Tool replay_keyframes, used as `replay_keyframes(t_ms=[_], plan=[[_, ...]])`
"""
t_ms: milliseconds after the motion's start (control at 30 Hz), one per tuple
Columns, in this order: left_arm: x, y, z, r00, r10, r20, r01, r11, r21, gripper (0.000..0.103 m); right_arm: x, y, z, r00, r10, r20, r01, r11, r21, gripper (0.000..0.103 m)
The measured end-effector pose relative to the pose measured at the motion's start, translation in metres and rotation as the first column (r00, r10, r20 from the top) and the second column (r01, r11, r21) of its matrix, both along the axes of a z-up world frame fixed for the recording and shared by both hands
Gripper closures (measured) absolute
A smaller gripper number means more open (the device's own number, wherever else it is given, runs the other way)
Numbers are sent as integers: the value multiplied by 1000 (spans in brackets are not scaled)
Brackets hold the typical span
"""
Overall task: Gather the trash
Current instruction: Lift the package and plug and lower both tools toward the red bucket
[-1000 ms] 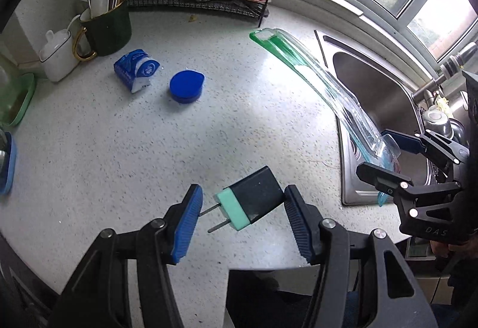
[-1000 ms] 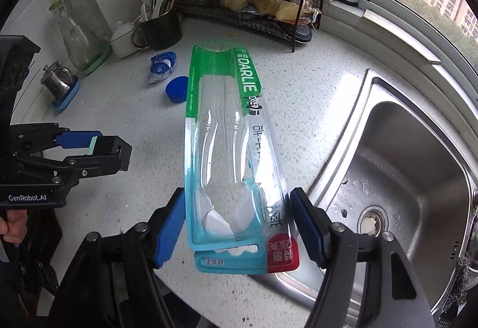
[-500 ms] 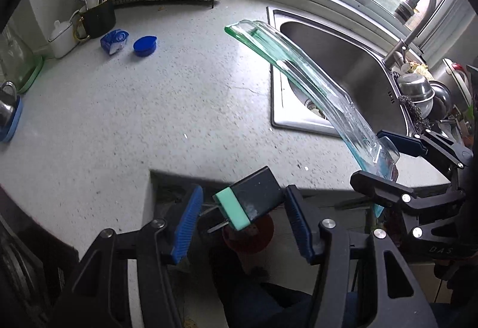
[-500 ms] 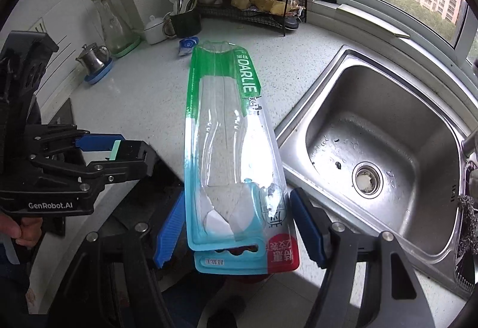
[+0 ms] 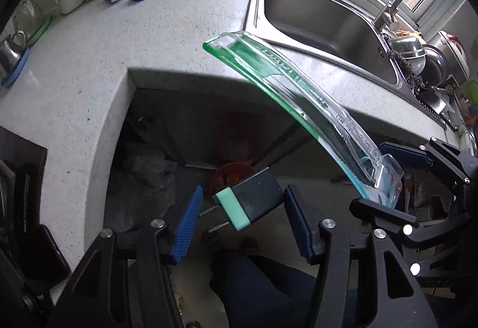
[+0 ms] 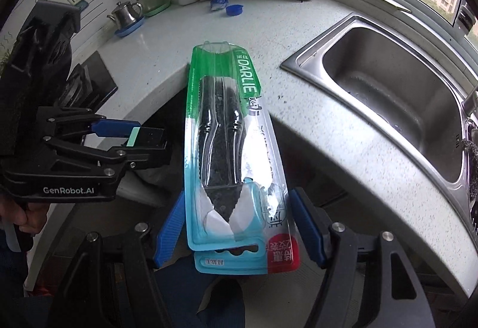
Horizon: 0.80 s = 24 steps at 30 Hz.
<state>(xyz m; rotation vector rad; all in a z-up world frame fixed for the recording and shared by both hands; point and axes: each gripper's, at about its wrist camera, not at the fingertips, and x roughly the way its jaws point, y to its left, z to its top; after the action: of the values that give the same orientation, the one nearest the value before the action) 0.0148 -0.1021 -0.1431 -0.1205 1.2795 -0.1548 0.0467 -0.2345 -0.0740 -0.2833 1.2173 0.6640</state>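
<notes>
1. Clear plastic pack [image 6: 230, 148] is clamped across its width between the right fingers [image 6: 179, 223], long axis running straight ahead of them.
2. A black plug [image 5: 251, 199] is clamped between the left fingers [image 5: 188, 220].
3. Beyond the bench [image 5: 74, 65] edge, a red bin [image 5: 230, 175] is seen just ahead of the left fingers, judged nearer.

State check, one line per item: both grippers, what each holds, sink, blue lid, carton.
left gripper: shut on plug adapter, prongs bare
right gripper: shut on toothbrush blister pack, opened, no brush inside
sink: basin holds no dishes
blue lid: loose on counter
blue carton: lying on counter
</notes>
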Motion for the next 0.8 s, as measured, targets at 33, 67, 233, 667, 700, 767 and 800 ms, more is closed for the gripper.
replay_keyframes(t_ms=[33,67,233,667,700,767,800], plan=[[-4,-1,-5,1000,-3,-12,3,1000,-3,49,-4,0,-4,1000,0,-14,0,1000,-4,36],[-7,-2,-11,1000,-5,-25,5,1000,-2,49,-7,-1,-10,1000,-2,-29,1,1000,-9,36],[-18,-6,-45,996,-33,-86,32,999,-10,49,-15,2,-42,995,-15,-97,12,999,-37,36],[4,-20,-203,966,-127,-226,116,991,-60,49,23,3,-181,970,-110,-217,75,983,-165,36],[8,-22,-219,964,-134,-231,124,991,-57,49,27,3,-194,970,-109,-217,72,982,-173,36],[15,-26,-248,960,-150,-236,140,988,-59,49,36,4,-223,971,-102,-217,60,979,-195,36],[19,-28,-265,958,-160,-239,148,987,-66,49,40,5,-237,971,-101,-218,56,977,-205,36]])
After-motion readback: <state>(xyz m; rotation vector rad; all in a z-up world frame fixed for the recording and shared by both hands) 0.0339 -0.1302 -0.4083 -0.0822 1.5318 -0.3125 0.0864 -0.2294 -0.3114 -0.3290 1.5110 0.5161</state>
